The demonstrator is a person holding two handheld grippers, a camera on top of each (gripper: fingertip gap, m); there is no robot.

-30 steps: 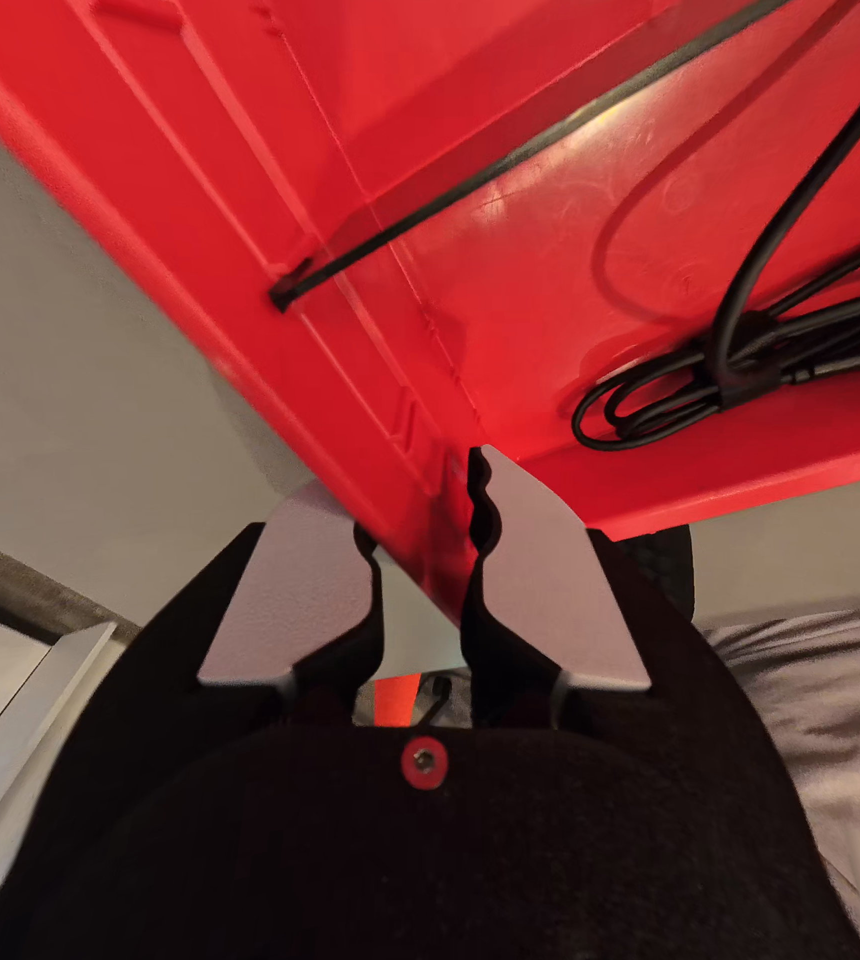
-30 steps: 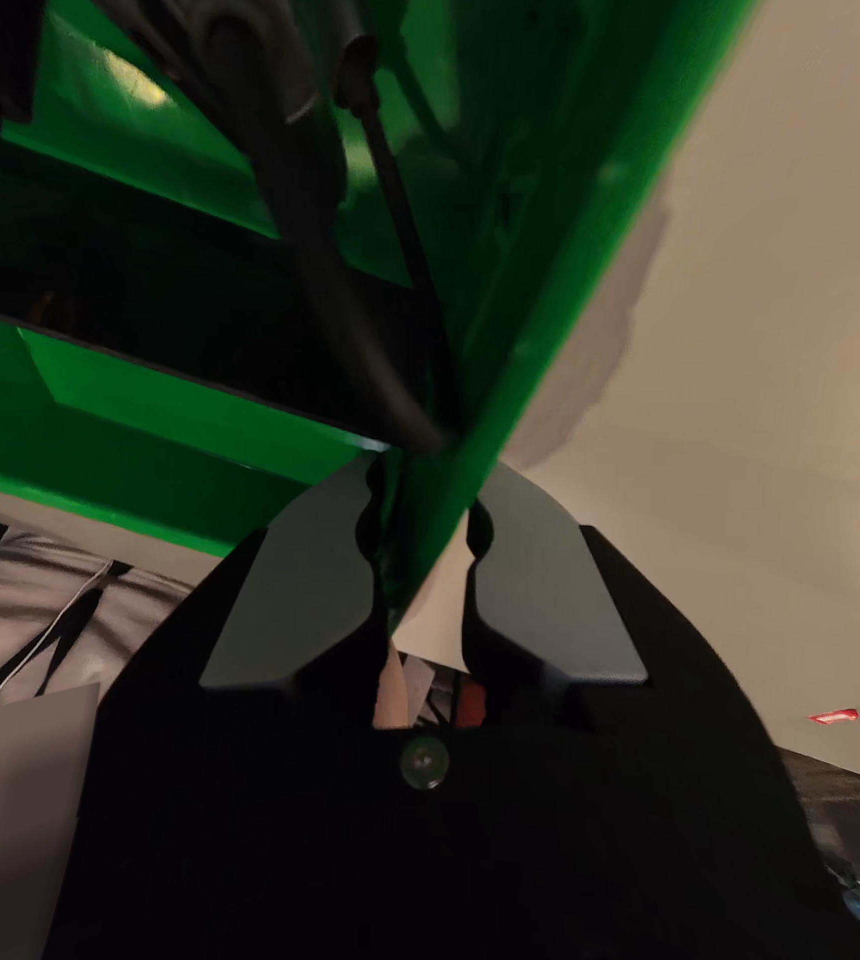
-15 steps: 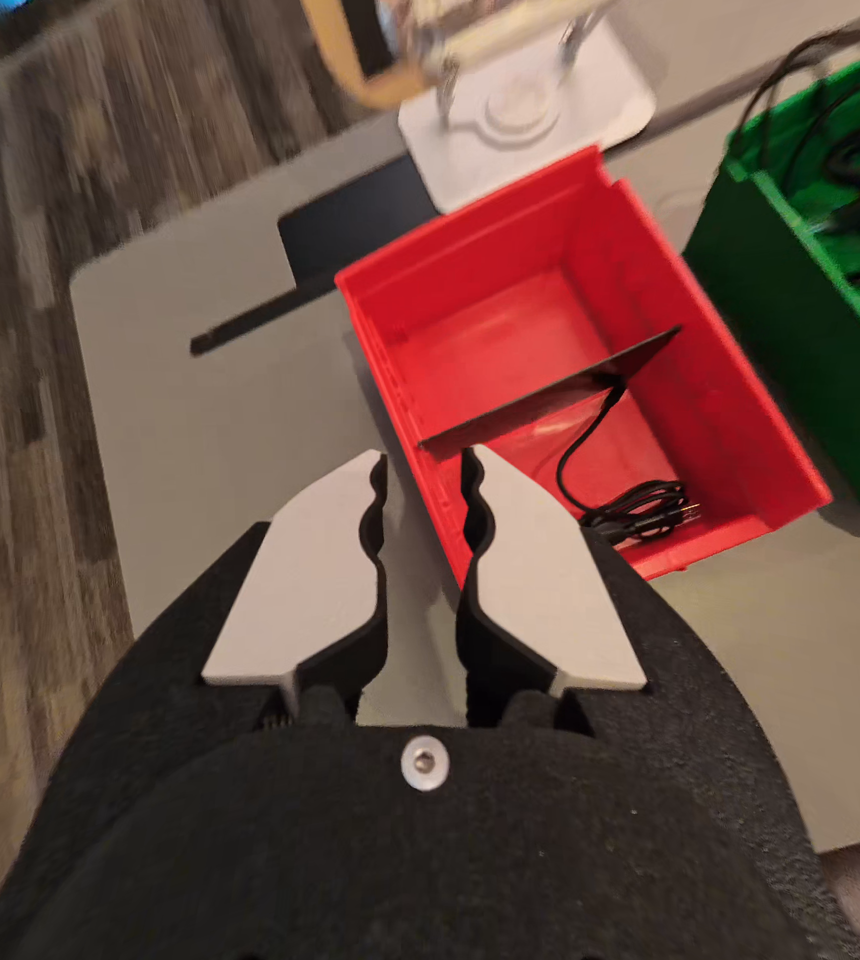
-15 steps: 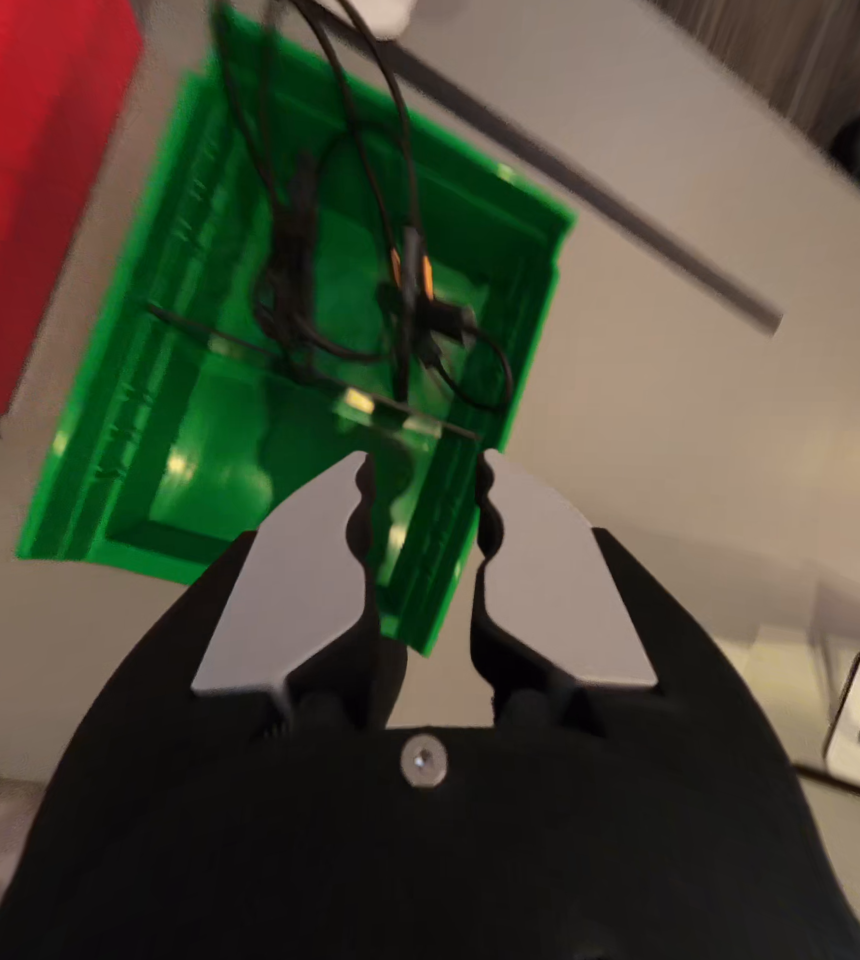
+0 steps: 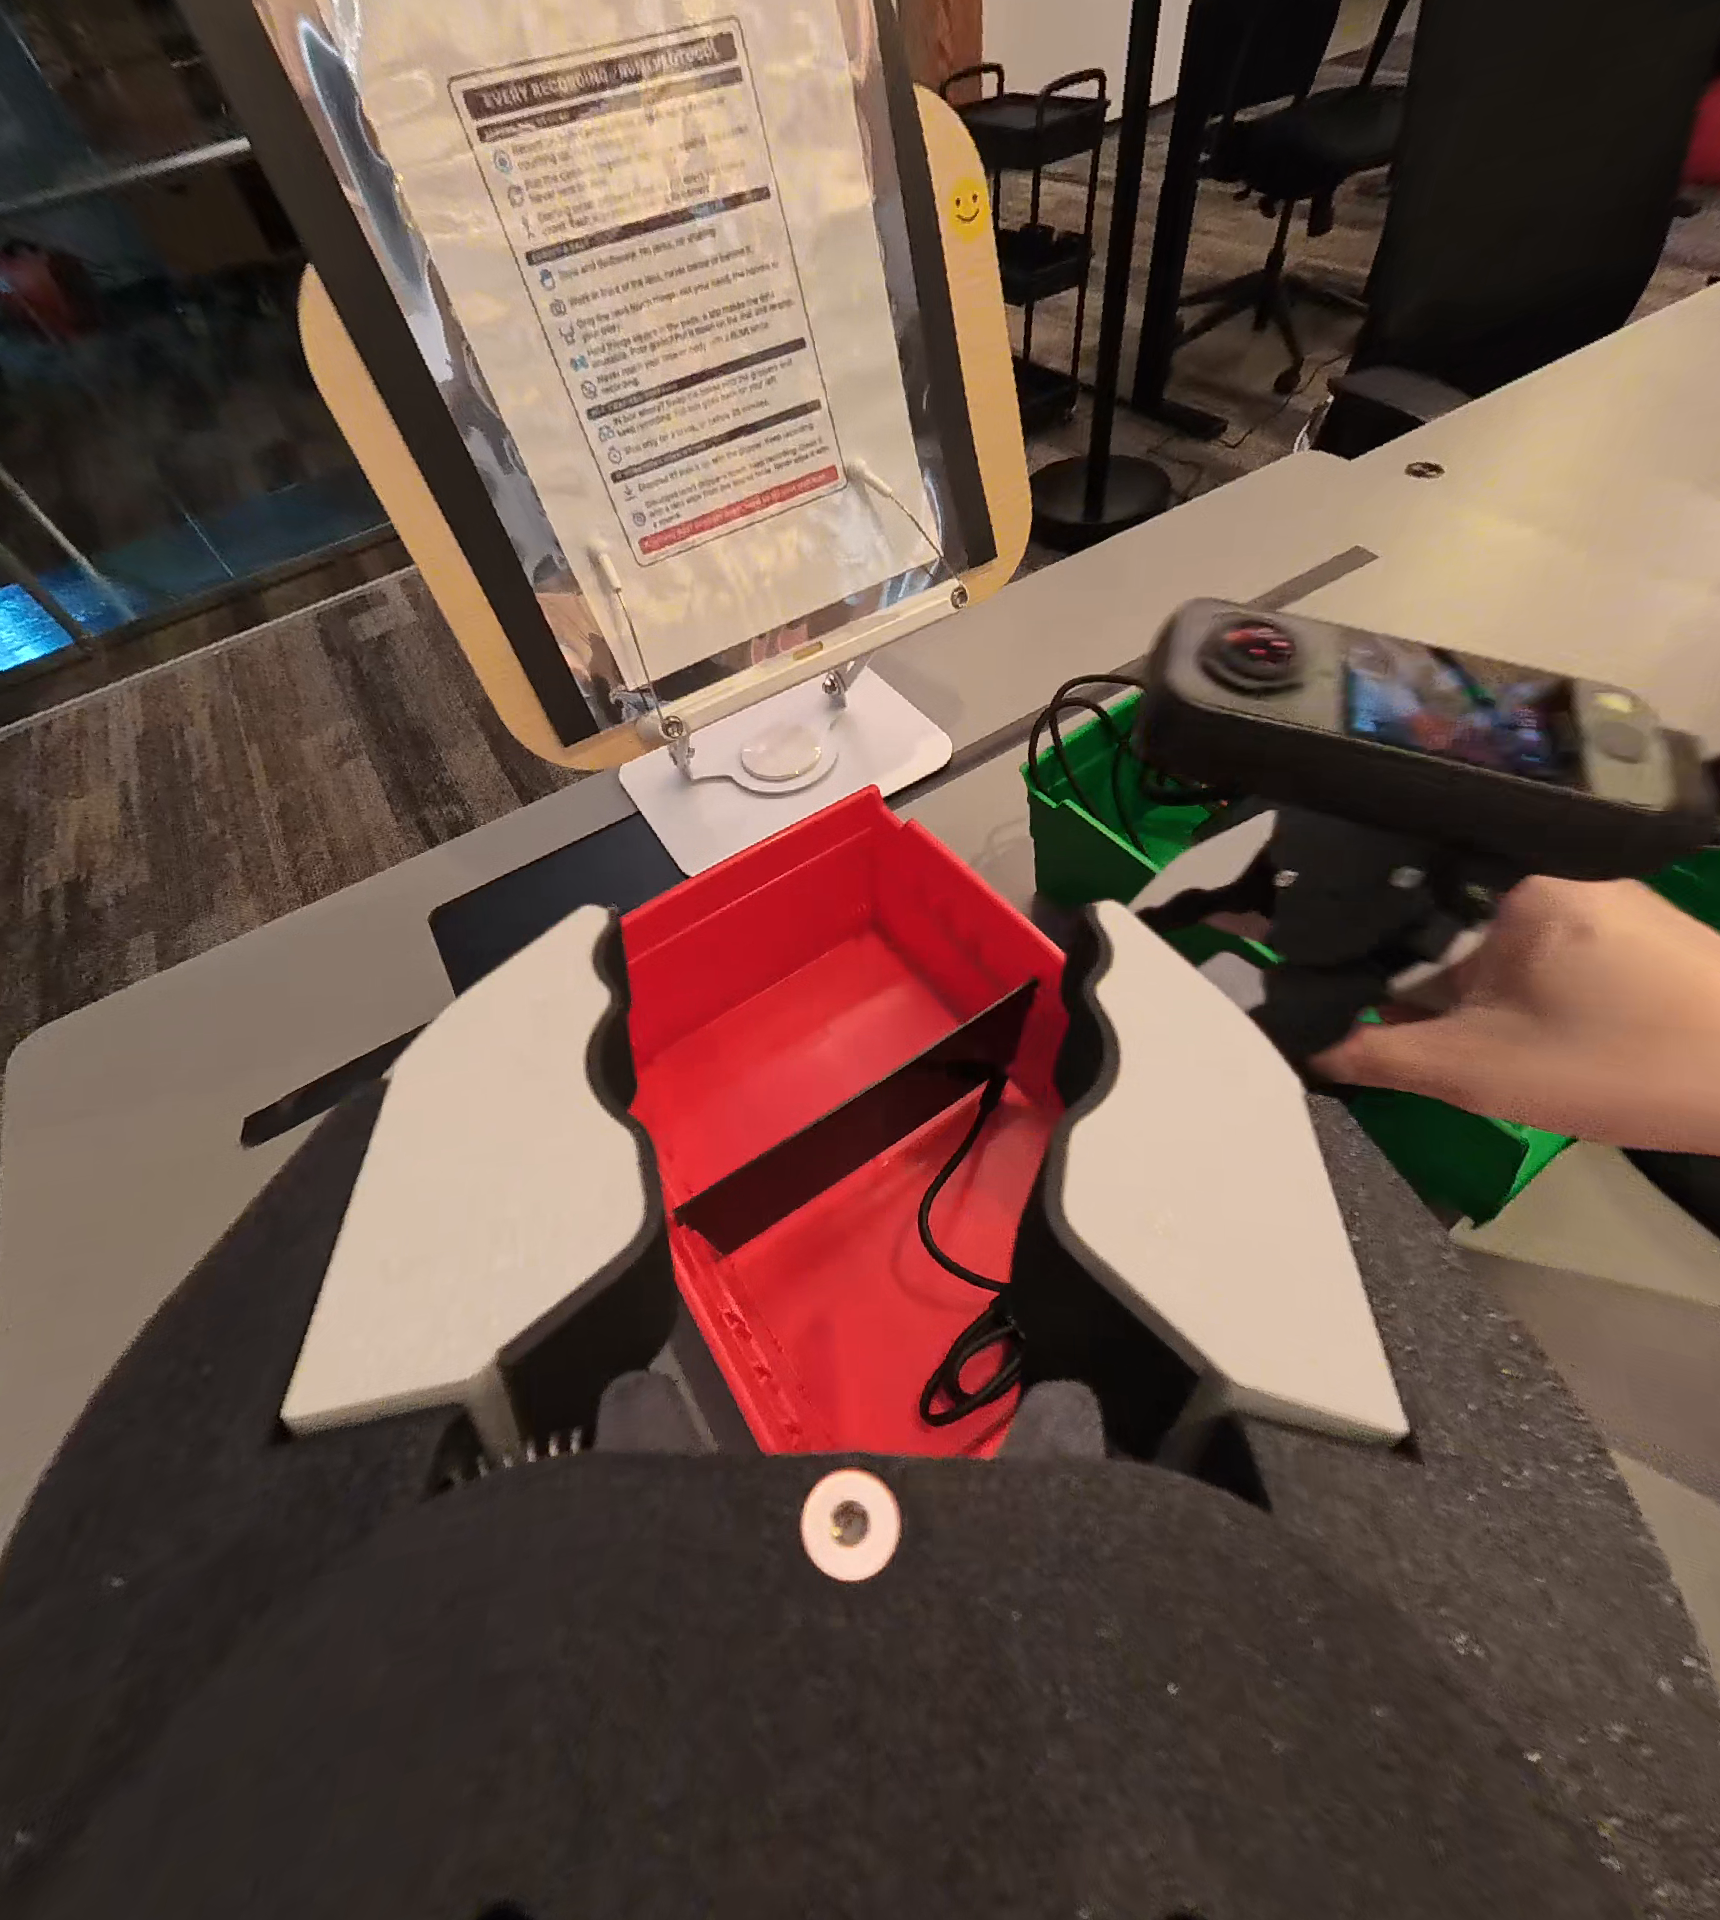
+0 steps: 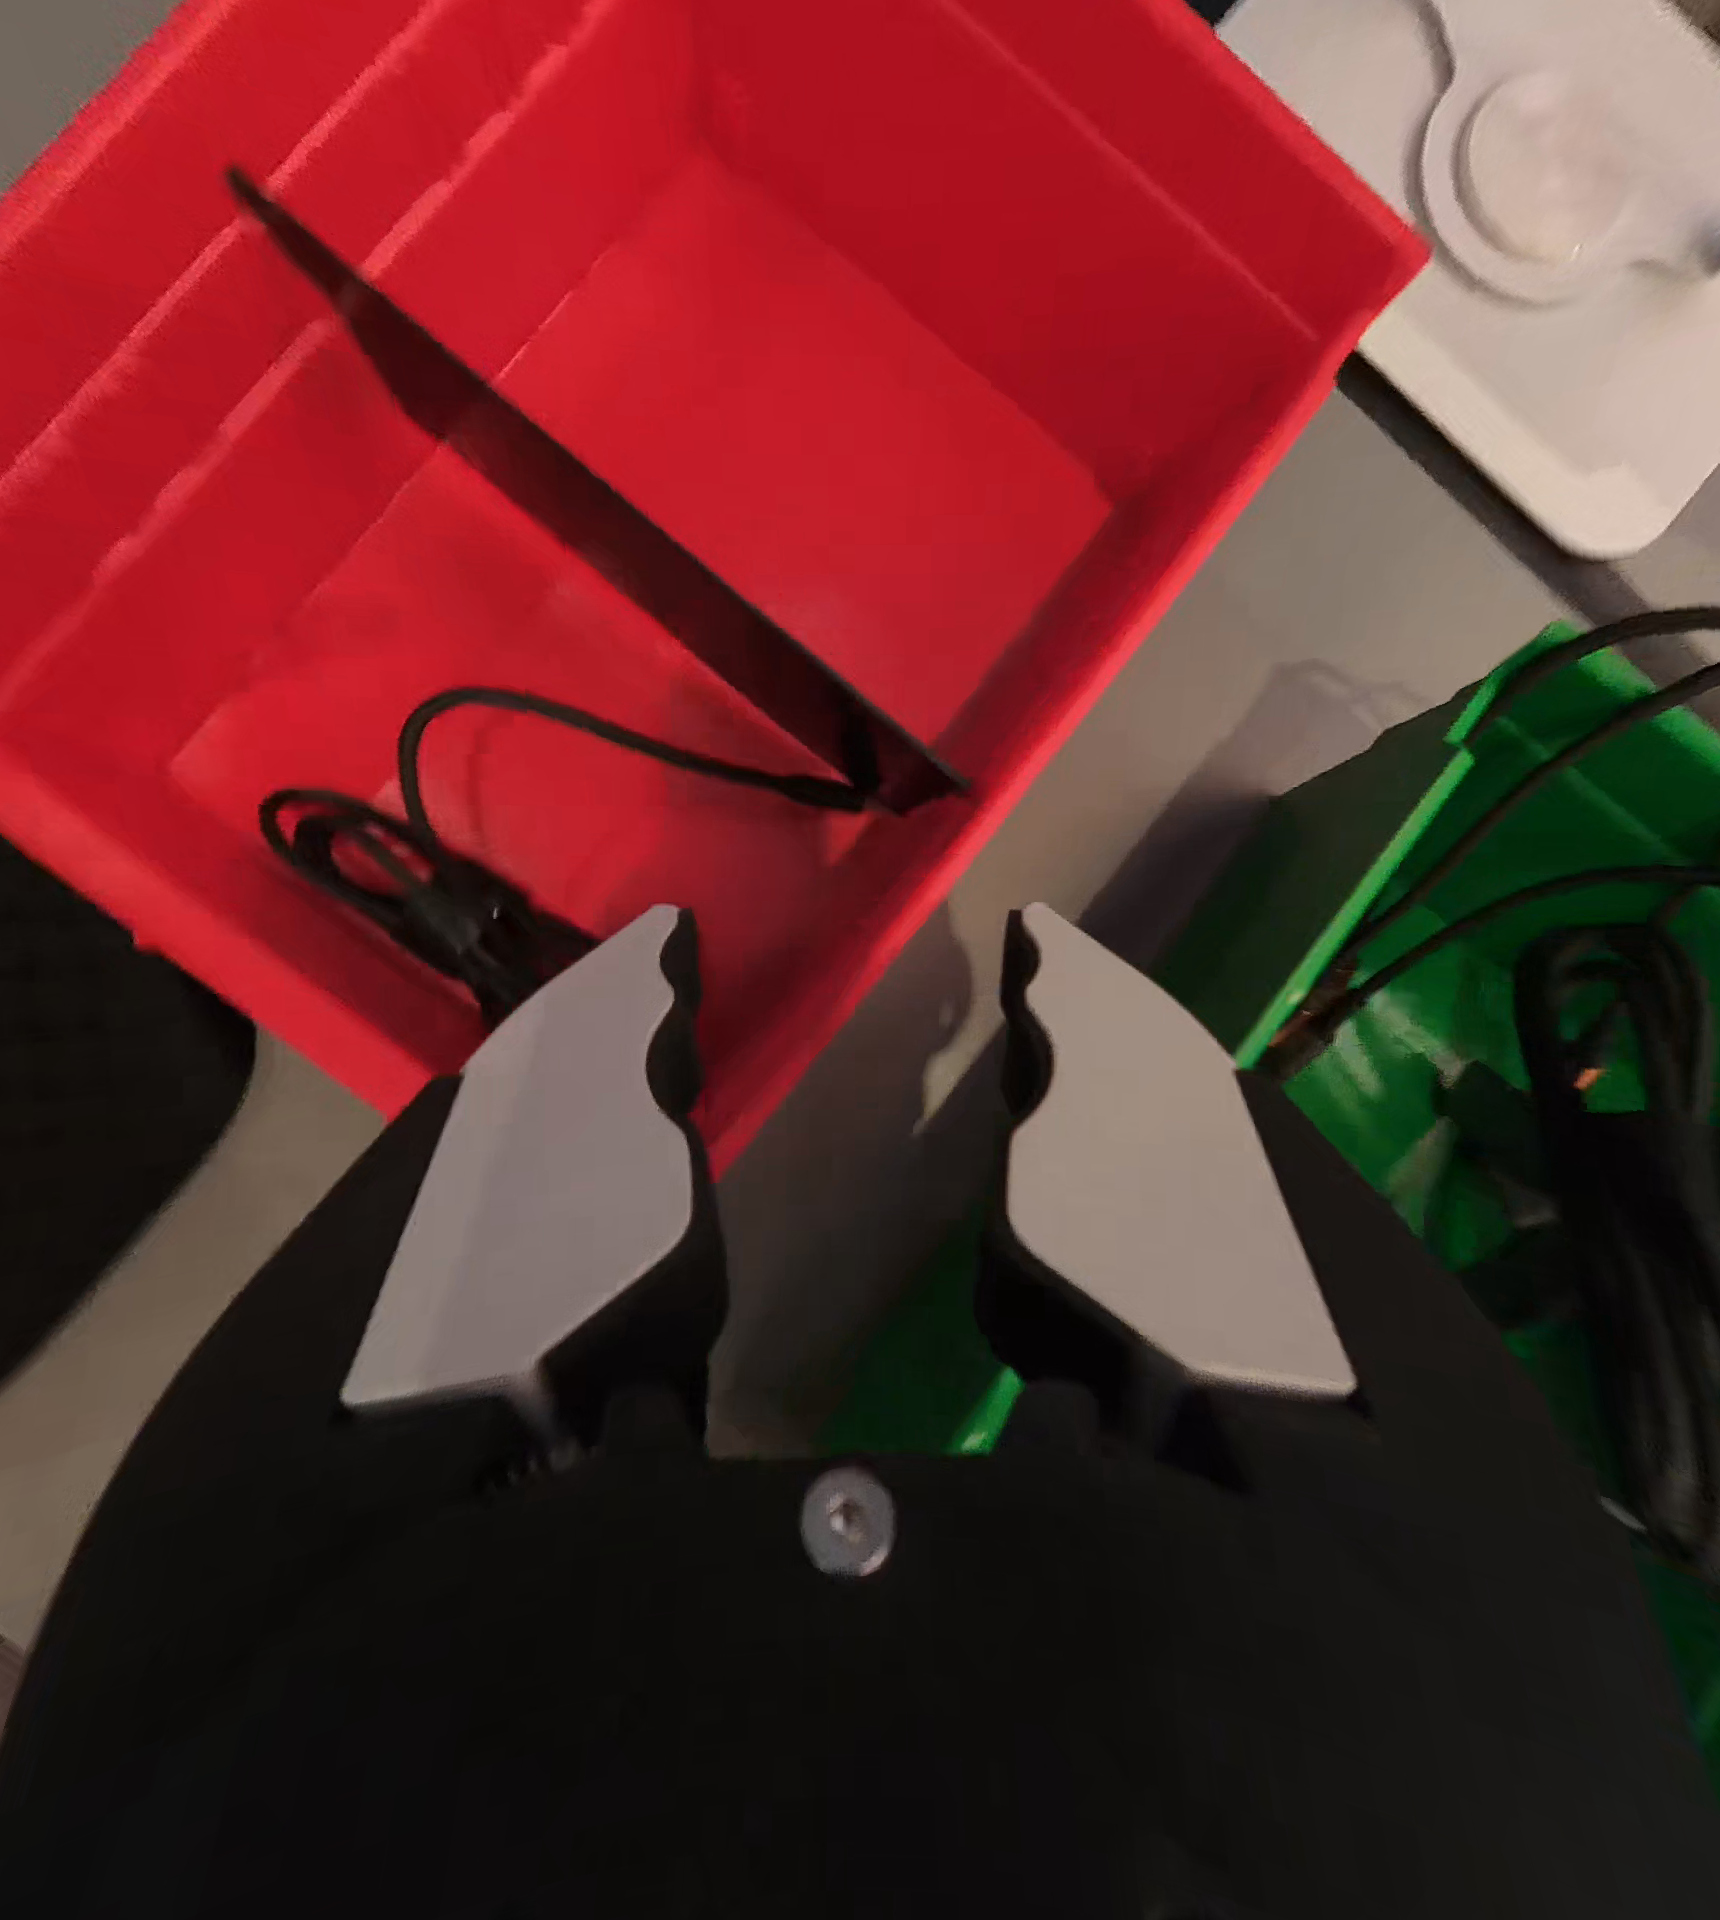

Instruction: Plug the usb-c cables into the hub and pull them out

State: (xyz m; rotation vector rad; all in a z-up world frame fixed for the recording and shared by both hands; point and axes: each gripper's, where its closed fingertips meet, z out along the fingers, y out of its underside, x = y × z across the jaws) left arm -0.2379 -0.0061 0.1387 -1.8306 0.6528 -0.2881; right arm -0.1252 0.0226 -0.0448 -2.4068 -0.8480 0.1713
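I count two bins, one red and one green, one black divider, one coiled cable in the red bin, and one sign stand.

A black usb-c cable is lying in the red bin, in the compartment on the near side of the bin's black divider. Most of it is sitting coiled in a tight bundle against the bin's near wall, while one end is looping up and reaching to the foot of the divider. More black cables are lying tangled in the green bin just beside the red bin, two strands arching over its rim.
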